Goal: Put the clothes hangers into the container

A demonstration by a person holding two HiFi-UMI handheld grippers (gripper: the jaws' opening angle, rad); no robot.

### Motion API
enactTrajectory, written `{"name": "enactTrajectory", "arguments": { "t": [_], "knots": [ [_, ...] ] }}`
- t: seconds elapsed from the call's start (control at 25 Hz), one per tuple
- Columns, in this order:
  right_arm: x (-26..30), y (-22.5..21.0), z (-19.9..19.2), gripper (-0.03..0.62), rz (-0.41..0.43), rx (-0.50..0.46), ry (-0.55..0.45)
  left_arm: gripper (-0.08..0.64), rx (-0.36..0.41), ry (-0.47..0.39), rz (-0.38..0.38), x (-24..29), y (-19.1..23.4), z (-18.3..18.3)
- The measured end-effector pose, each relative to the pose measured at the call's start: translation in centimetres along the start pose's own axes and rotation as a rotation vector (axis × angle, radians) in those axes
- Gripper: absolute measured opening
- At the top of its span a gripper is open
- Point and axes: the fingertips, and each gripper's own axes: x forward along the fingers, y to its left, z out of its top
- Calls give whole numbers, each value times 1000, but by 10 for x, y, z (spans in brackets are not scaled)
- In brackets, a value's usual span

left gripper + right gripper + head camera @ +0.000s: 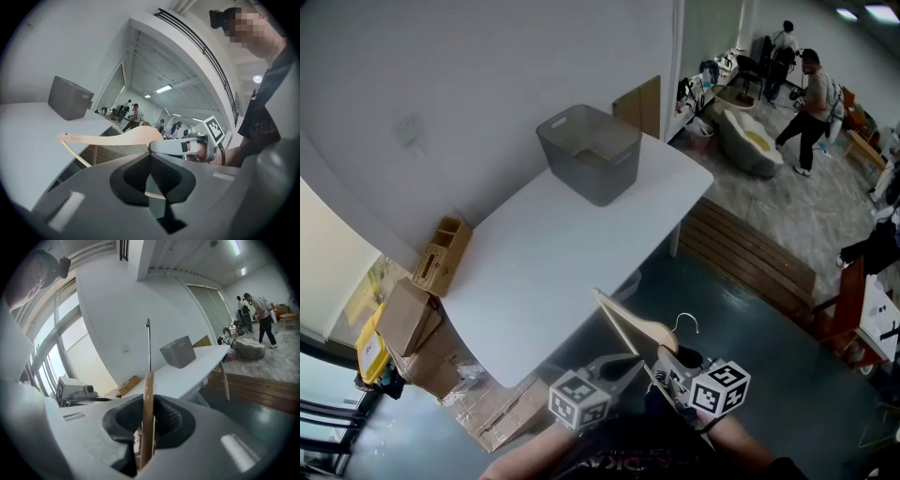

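The right gripper (149,414) pinches the light brown wooden clothes hanger with the metal hook (630,323) close to the hook. The wood sits tight between its two fingers and the hook stands up above them.

The left gripper (150,159) has its fingers pressed together and holds nothing. Its tips seem to poke through the hanger, with the wide wooden arm above them and the thin bar below.

The hanger is up in the air, just off the near edge of the long white table (534,272). Its long side points away from the grippers, far and a bit to the left.

The grey plastic box-shaped container (609,178) stands at the far end of the table, well apart from the hanger. So the right gripper probably has to carry the hanger far over the table to reach it.
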Motion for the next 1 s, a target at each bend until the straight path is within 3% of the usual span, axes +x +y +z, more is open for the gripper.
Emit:
{"name": "enactTrajectory", "arguments": {
  "t": [0.52,1.0],
  "knots": [
    [-2,-50,37,55,-7,-1,-8,0,-22,-7,-5,50,8,28],
    [21,-105,81,55,42,-11,6,0,-29,-22,46,104,40,57]
  ]
}}
